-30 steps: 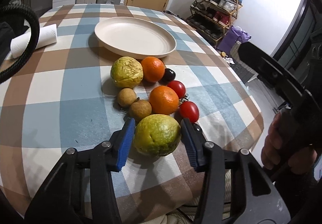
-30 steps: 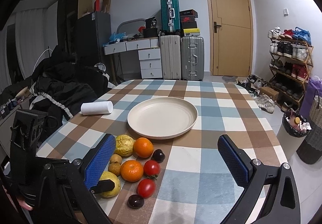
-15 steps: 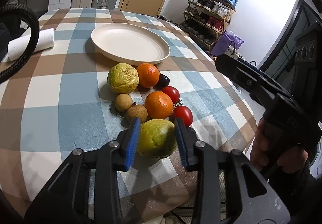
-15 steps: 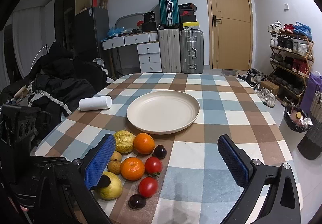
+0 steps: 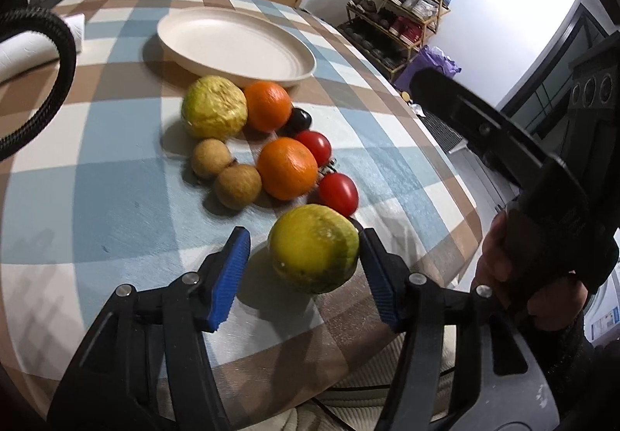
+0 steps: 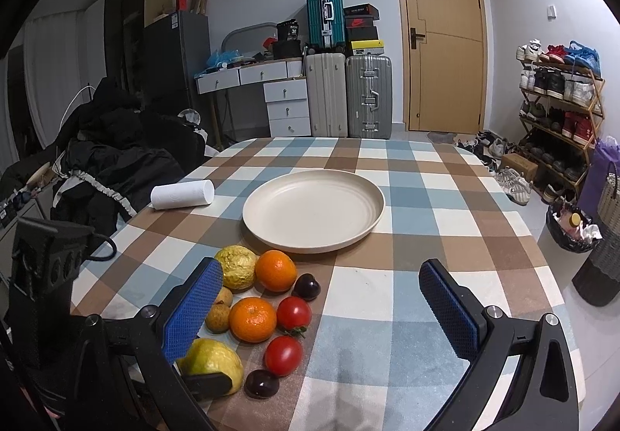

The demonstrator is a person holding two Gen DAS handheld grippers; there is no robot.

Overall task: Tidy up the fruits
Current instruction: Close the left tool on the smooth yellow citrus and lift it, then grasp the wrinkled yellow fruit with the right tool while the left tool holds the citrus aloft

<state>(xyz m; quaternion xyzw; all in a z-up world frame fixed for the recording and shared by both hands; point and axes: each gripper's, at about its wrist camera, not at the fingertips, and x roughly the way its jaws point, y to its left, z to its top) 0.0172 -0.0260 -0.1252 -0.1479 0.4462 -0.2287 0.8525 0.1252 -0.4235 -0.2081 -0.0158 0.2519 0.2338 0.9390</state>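
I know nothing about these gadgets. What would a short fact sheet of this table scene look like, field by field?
Setting: round table with a checked cloth
Plate: cream plate, nothing on it
Fruit: cluster on the cloth in front of the plate, none on it yet
Left gripper: open, jaws on either side of the nearest green-yellow fruit, a gap at its left pad
Right gripper: open, holding nothing
Other: paper roll lying left of the plate
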